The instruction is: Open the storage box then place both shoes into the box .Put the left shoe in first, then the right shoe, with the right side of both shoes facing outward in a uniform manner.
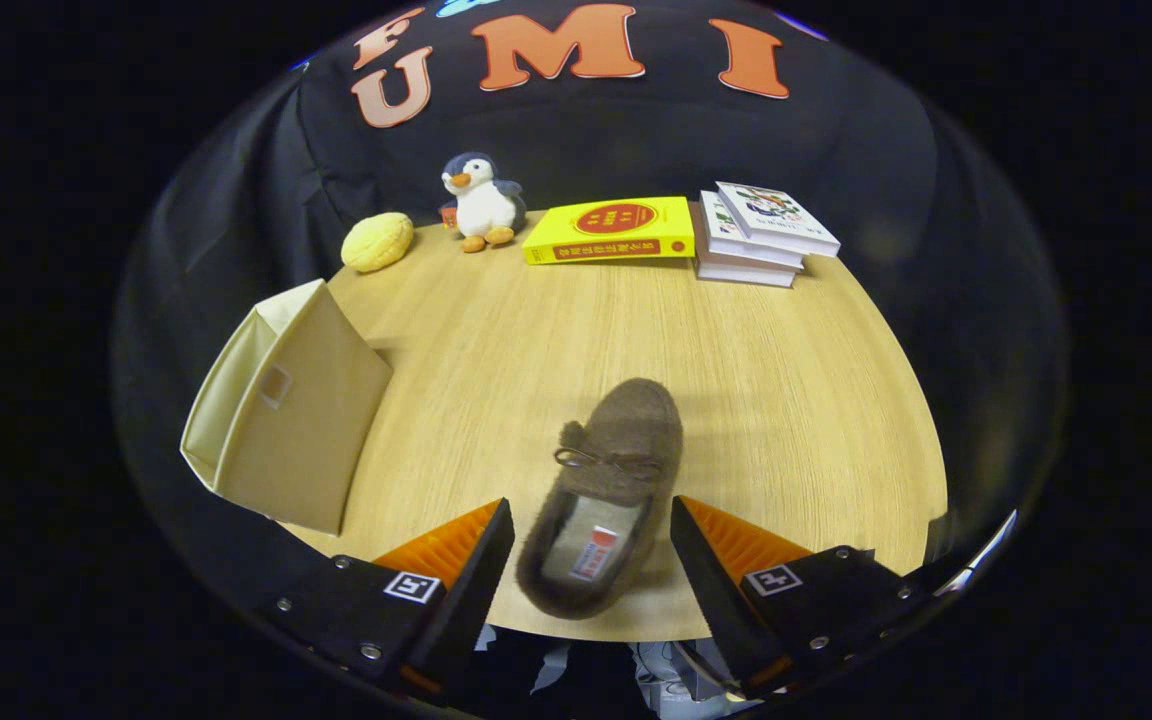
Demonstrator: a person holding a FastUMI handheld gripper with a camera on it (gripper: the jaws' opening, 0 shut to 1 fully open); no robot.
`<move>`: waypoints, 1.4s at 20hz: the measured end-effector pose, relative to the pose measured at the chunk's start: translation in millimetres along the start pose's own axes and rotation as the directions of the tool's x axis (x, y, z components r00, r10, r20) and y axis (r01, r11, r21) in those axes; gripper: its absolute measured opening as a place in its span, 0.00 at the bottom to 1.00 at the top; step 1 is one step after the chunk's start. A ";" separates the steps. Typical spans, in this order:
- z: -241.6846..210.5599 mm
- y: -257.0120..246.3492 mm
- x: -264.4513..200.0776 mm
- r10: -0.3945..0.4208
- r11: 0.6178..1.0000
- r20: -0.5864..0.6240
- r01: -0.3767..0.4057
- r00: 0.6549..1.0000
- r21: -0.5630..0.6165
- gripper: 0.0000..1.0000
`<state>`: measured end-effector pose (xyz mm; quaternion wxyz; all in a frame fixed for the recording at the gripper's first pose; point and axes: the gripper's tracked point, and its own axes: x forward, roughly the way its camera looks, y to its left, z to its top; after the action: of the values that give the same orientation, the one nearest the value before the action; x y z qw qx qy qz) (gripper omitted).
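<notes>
At the bottom centre of the frame, the hand-held gripper (592, 520) has its fingers spread wide apart, one on each side of a brown fuzzy slipper (604, 480). The slipper's heel end lies in the gap between the fingers, with a sliver of table showing on each side, so neither finger appears to press on it, though whether the inner edges brush the fuzz is hard to make out. The slipper rests on the wooden table (786, 400), toe pointing up the frame and tilted slightly right, a small bow across its top and a label inside that is too small to read. Only one shoe is visible.

At the left of the frame, well apart from the slipper, a beige fabric storage box (286, 420) stands at the table's edge; its opening cannot be seen from here, and its lower left corner runs off the table's rim. Along the far side, at the top of the frame, sit a yellow round bun-like toy (377, 241), a plush penguin (481, 202), a yellow book (611, 231) lying flat, and a stack of white books (758, 235).
</notes>
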<state>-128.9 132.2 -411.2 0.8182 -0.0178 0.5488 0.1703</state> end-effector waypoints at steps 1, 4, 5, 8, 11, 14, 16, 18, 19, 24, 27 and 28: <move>-8.5 -6.8 7.8 -0.004 1.000 -0.013 0.004 1.000 0.004 0.92; -16.8 -20.5 32.5 -0.010 1.000 -0.017 0.010 1.000 0.005 0.87; -16.1 -23.7 41.1 -0.014 1.000 -0.009 0.014 1.000 -0.003 0.83; -20.6 -28.0 63.0 -0.031 0.999 -0.029 0.031 0.999 0.020 0.70; -13.0 -19.8 70.5 -0.027 0.998 -0.019 0.028 0.999 0.053 0.44; -13.1 -28.1 76.7 -0.090 0.994 -0.021 0.091 0.996 0.054 0.23; -9.7 -30.3 78.2 -0.091 0.992 -0.020 0.092 0.996 0.088 0.12; -7.8 -22.3 74.9 -0.036 0.989 -0.031 0.040 0.999 0.145 0.05; -4.3 -18.5 69.2 -0.020 0.984 -0.030 0.025 0.999 0.178 0.04; 34.6 1.4 23.2 -0.066 0.980 0.029 0.060 0.997 0.192 0.04; 60.5 32.0 -2.0 -0.055 0.980 0.058 0.043 0.997 0.192 0.04; 67.5 45.6 -8.4 -0.042 0.980 0.057 0.031 0.997 0.195 0.04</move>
<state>-85.1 187.6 -369.7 0.8354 0.0573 0.5372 0.1014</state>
